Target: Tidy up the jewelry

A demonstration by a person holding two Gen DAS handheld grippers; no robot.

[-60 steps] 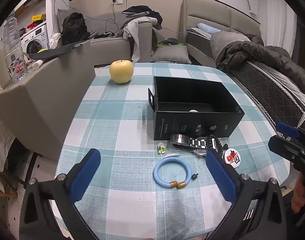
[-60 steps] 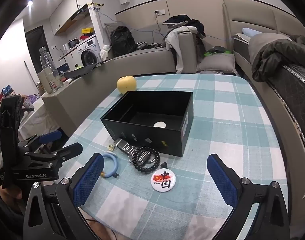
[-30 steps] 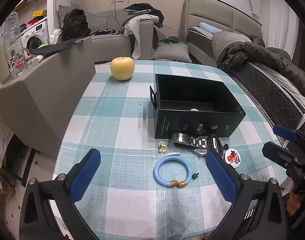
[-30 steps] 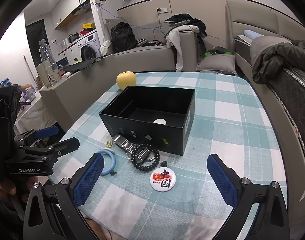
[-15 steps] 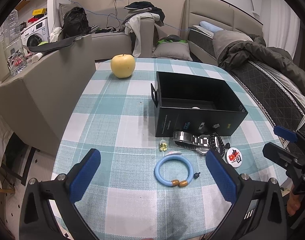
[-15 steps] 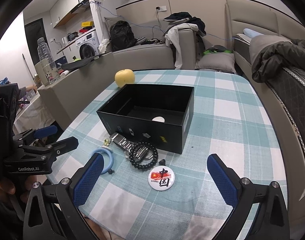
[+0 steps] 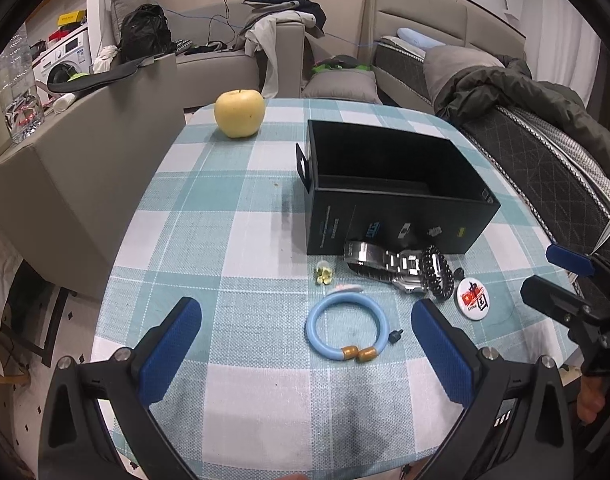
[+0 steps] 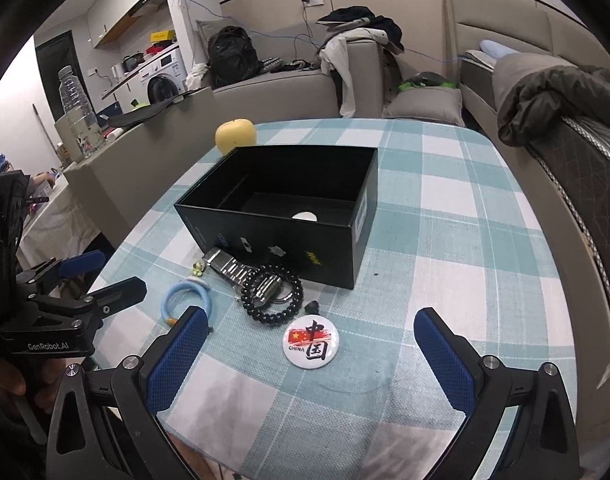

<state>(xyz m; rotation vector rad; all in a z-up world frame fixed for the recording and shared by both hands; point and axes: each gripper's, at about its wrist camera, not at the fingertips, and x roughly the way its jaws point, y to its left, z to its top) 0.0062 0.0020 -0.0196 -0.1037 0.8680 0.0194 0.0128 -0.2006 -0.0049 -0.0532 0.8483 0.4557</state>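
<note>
An open black box (image 7: 393,196) (image 8: 289,204) stands on the checked table, with a small white round thing (image 8: 304,216) inside. In front of it lie a steel watch (image 7: 389,266) (image 8: 241,272), a black bead bracelet (image 7: 439,272) (image 8: 273,298), a blue bangle (image 7: 345,326) (image 8: 187,298), a small yellow-green flower piece (image 7: 324,276) and a white China badge (image 7: 473,294) (image 8: 309,344). My left gripper (image 7: 305,340) is open and empty, low over the bangle. My right gripper (image 8: 311,350) is open and empty, near the badge.
A yellow apple (image 7: 239,112) (image 8: 236,136) sits at the far left of the table (image 7: 225,240). A grey sofa (image 7: 85,148) runs along the left, a bed with a dark jacket (image 7: 525,96) along the right. The table's near edge is just below both grippers.
Both grippers have moved forward and lower toward the jewelry. The bangle now lies between the left fingers' line, the badge between the right ones. Both stay open.
</note>
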